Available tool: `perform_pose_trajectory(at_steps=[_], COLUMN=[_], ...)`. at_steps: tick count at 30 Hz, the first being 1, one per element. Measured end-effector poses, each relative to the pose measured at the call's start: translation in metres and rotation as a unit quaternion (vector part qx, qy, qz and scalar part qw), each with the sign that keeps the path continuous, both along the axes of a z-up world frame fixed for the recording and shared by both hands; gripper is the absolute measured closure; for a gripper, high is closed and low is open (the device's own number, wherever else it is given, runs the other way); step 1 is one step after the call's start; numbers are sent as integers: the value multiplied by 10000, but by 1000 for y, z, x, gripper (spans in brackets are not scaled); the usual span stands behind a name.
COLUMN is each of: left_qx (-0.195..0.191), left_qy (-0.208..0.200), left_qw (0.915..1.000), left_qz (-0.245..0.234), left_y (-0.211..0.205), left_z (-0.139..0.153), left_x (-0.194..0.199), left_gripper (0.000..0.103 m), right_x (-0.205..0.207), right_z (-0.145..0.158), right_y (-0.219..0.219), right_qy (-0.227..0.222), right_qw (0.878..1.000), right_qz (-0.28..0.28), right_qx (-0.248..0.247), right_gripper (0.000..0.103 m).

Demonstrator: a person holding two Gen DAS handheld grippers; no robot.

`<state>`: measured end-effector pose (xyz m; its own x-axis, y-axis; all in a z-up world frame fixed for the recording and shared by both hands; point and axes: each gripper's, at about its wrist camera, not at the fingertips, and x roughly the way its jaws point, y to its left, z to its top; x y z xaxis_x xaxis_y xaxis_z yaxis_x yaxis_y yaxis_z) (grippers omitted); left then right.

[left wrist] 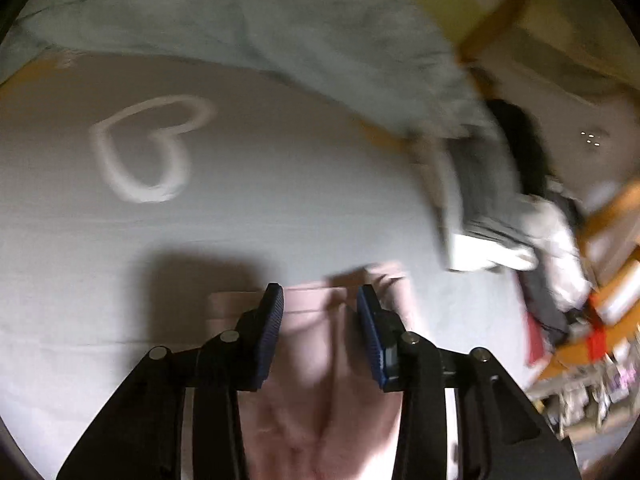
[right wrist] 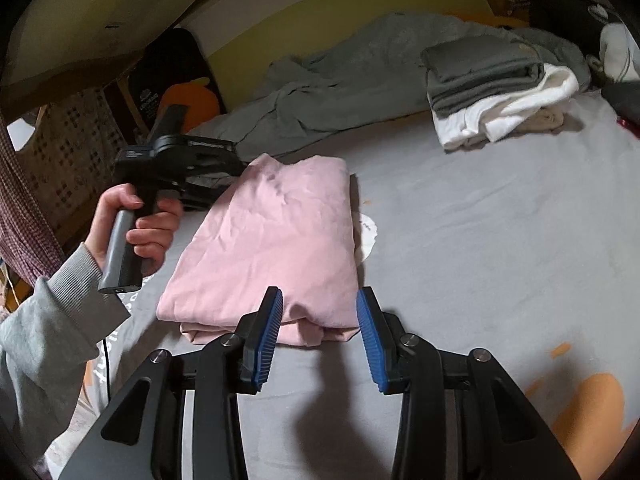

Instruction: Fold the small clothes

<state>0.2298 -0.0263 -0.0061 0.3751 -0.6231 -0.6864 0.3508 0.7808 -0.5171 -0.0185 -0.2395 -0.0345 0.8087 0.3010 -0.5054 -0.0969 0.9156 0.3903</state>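
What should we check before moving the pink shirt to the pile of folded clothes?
1. Folded pink cotton garment lies flat on the grey bedsheet: ok.
2. Right gripper jaws open, holding nothing: ok.
3. Left gripper jaws open over the pink cloth: ok.
4. Stack of folded grey and white clothes looks tidy: ok.
5. Pink folds underneath even: cannot tell.

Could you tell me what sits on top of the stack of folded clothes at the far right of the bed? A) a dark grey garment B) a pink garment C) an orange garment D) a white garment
A: in the right wrist view the stack has a dark grey garment on top, with a white garment beneath it; the pink garment lies apart, nearer the camera.
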Motion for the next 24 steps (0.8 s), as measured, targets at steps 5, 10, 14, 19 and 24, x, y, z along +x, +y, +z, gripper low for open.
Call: perform_pose_trajectory(at_steps=[5, 10, 14, 19, 24], left_qx=[111, 694, 439, 120, 190], left_qy=[-784, -838, -977, -1084, -1178], left_qw=[9917, 9826, 9783, 9824, 9916], left_qz=[-1016, -1504, -1773, -1516, -494], left_y=[-24, -50, -51, -32, -5], left_z=[23, 14, 18, 37, 47], left_x=[-46, -69, -85, -99, -72], left_gripper=[65, 66, 66, 64, 60], right_x=[-4, -7, -11, -12, -9], right_z=[5, 7, 12, 12, 8], right_y=[2, 6, 5, 2, 3], right_qy=[-136, -159, -241, -212, -121], right_qw=[9999, 9997, 9995, 9996, 9998], right_qz=[42, 79, 30, 17, 126], right_qx=[-96, -164, -184, -198, -101], right_gripper=[63, 63, 63, 63, 63])
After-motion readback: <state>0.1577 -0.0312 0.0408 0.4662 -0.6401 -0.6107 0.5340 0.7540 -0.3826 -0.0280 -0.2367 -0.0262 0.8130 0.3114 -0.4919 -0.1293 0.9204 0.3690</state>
